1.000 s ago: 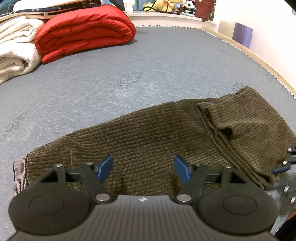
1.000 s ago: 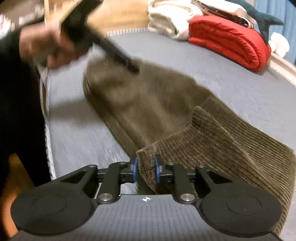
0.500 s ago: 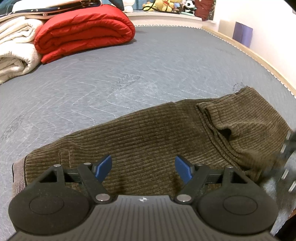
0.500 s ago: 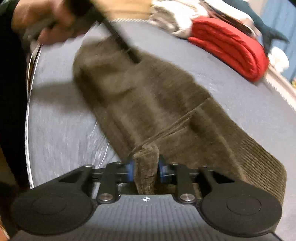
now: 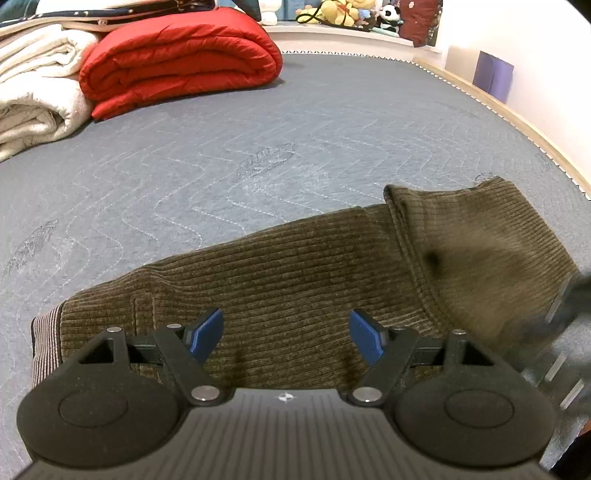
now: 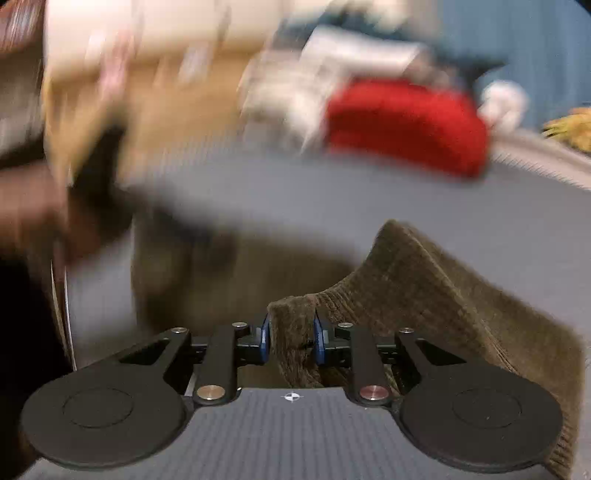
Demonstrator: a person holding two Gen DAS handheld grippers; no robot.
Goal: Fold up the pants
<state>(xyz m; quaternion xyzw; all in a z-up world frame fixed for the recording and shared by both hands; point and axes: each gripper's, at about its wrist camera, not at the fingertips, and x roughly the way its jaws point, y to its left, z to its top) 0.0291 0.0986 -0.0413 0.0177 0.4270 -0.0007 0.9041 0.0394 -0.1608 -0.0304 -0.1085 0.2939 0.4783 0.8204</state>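
Brown corduroy pants [image 5: 295,273] lie across the grey mattress, waistband at the left and the leg end doubled back at the right. My left gripper [image 5: 286,334] hangs open just over the waist part, with nothing between its blue pads. In the right wrist view a bunched fold of the pants [image 6: 424,280] stands up between the pads of my right gripper [image 6: 291,341]. Those jaws are opening slightly while the pads still touch the cloth. The lifted cloth slopes down to the right. The right gripper shows as a dark blur [image 5: 569,306] at the left wrist view's right edge.
A red quilt [image 5: 177,55] and white blankets [image 5: 33,92] are stacked at the far left of the mattress. Plush toys [image 5: 343,11] line the back ledge. The bed's wooden edge [image 5: 517,122] runs along the right, beside a purple box [image 5: 493,75]. A person's hand [image 6: 29,210] is blurred.
My right gripper has risen and swung with the pants fold, so its view is now blurred. The doubled-back leg end has shifted over the pants. The left gripper has stayed put.
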